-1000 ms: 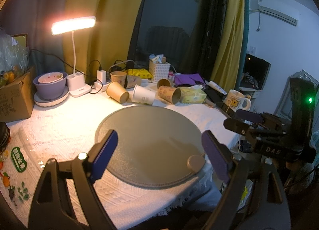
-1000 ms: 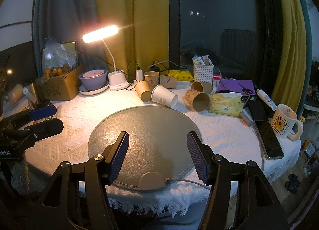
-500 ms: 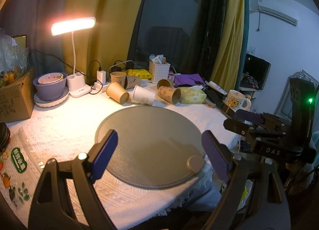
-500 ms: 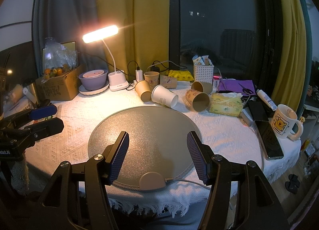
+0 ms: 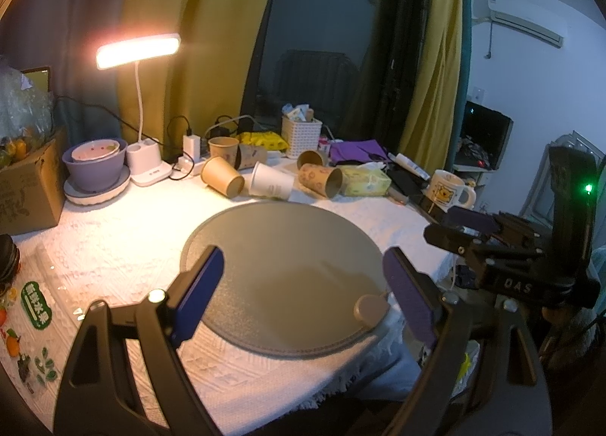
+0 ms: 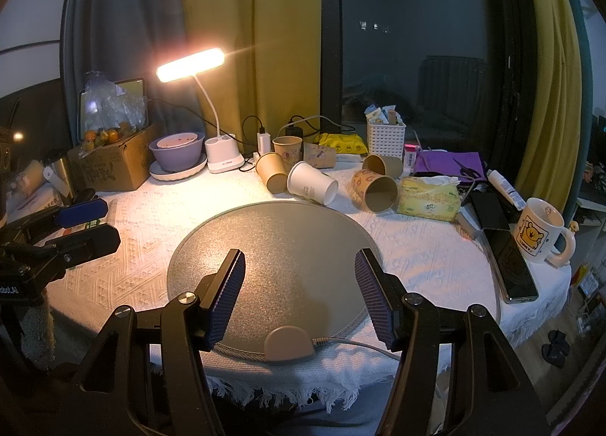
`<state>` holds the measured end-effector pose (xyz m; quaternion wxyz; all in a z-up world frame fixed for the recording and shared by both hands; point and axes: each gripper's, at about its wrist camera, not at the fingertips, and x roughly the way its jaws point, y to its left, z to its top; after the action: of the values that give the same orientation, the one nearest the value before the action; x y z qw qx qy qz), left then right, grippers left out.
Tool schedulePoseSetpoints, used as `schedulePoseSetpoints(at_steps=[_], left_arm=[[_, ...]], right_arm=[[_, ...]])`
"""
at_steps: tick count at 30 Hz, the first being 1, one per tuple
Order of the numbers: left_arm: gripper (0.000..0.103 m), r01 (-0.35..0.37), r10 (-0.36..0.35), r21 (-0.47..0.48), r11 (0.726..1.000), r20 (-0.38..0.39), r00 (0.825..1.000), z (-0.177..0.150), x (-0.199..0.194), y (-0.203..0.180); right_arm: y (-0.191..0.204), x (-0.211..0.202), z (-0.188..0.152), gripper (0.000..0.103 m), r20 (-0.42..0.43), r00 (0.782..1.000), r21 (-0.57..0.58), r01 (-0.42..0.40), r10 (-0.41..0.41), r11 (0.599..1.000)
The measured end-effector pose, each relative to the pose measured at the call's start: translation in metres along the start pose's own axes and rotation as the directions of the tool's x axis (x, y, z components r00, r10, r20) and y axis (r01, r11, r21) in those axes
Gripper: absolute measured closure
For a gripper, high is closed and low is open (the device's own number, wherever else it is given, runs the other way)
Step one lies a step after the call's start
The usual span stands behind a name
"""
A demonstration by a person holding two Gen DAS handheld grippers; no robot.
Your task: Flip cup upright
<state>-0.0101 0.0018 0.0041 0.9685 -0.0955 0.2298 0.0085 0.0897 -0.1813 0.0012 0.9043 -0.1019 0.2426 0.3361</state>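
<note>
1. The table (image 6: 125,246) is covered with a white textured cloth and carries everything else.
2. A round grey mat (image 6: 288,246) lies flat near the table's front edge, with a small tab and cord at its near rim.
3. The left claw (image 5: 303,288) hangs over the mat's near-left part, its blue pads spread wide apart with nothing between them.
4. The right claw (image 6: 299,284) hangs over the mat's near edge, likewise spread wide and holding nothing. Each claw also shows at the edge of the other's view.
5. A cardboard box (image 6: 113,163) stands at the far left, beside a purple bowl (image 6: 176,156) on a white plate.
6. A lit desk lamp (image 6: 189,65) stands behind the bowl on a white base.
7. A yellow tissue pack (image 6: 428,201) lies right of the cups, and a bear mug (image 6: 538,235) stands upright near the right edge, beside a dark phone (image 6: 511,265).
8. A white paper cup (image 6: 312,188) lies on its side just beyond the mat's far rim, mouth facing right and toward the front.
9. A brown cup (image 6: 270,171) lies on its side touching the white one's left; a patterned brown cup (image 6: 373,192) lies on its side to the right, mouth toward the camera. Another brown cup (image 6: 382,165) lies behind that, and one (image 6: 288,148) stands upright at the back.
</note>
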Motion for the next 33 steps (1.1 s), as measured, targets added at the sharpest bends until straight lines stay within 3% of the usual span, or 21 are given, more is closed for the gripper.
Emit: schedulePoseSetpoints(at_steps=[25, 33], left_arm=[[0.016, 0.013, -0.013, 0.009, 1.000, -0.016, 1.000, -0.002, 0.003, 0.003], [0.016, 0.028, -0.026, 0.034, 0.999, -0.048, 0.998, 0.009, 0.034, 0.005]], right_arm=[[0.000, 0.001, 0.000, 0.040, 0.000, 1.000, -0.001, 0.001, -0.001, 1.000], [-0.007, 0.015, 0.004, 0.040, -0.020, 1.000, -0.009, -0.010, 0.010, 1.000]])
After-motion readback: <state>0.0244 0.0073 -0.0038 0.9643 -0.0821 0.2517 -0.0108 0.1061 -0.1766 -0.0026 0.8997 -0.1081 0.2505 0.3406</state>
